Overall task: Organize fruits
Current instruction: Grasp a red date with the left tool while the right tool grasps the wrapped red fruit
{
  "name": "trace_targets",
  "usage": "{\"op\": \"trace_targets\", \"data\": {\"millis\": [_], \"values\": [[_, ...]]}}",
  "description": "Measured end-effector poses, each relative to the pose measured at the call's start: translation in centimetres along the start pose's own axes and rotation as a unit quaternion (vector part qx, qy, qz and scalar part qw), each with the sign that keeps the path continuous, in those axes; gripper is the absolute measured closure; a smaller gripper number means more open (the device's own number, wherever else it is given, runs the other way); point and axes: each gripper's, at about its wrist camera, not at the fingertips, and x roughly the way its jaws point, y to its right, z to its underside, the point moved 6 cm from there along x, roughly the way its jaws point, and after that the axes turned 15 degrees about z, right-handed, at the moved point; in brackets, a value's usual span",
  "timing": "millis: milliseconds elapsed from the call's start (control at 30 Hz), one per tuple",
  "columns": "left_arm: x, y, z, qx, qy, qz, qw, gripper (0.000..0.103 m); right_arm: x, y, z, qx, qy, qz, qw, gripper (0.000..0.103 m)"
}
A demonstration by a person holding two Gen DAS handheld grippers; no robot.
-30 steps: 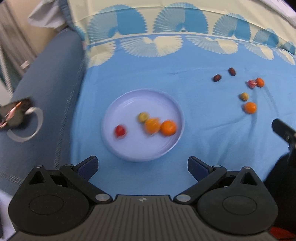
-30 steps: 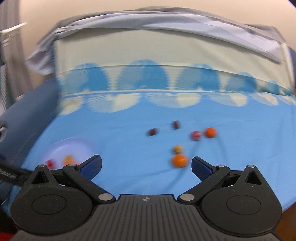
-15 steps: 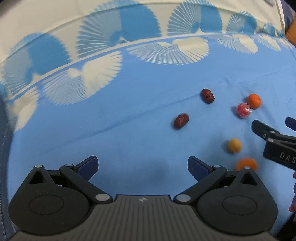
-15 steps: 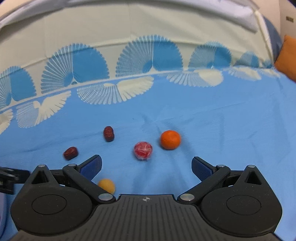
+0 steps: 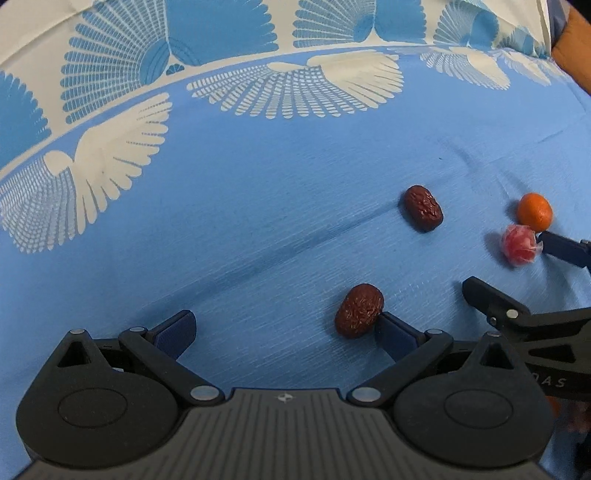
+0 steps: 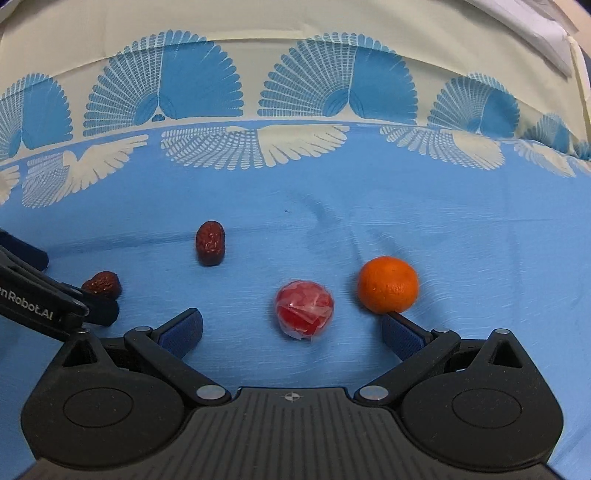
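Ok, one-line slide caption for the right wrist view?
Open right claw low over blue cloth, wrapped red fruit between its fingers, orange at the right fingertip, two dates left.

Blue cloth (image 5: 258, 206): lying spread as the work surface, showing shallow creases running across its middle. Border band (image 6: 295, 62): cream ground, carrying a row of blue fan-shaped motifs; white fan motifs (image 5: 299, 88) sitting just below, on the blue. White fabric (image 6: 532, 33): bunching at the far upper right edge. Orange cushion-like item (image 5: 574, 48): showing partly at the upper right corner; identity unclear.
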Motion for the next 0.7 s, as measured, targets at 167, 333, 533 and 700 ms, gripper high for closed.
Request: {"op": "trace_targets", "data": {"millis": [167,333,533,700], "values": [[-0.1,-0.2,-0.1,-0.006,0.003,0.000,1.0000,0.001,0.0,0.2,0.0,0.008,0.006,0.003,1.000,0.008],[-2.3,3.0,-0.4,0.042,0.017,0.044,0.9980,0.081,-0.6,2.6,-0.5,0.073,0.001,0.001,0.997,0.071],[-5.1,3.9,0.1,0.046,0.028,0.050,0.9973,0.081,-2.5,4.5,-0.3,0.098,-0.009,0.035,0.995,0.071],[-11.3,4.0,1.4,0.031,0.062,0.042,0.9967,0.082,-8.2,4.9,-1.8,0.107,0.029,0.026,0.994,0.071]]}}
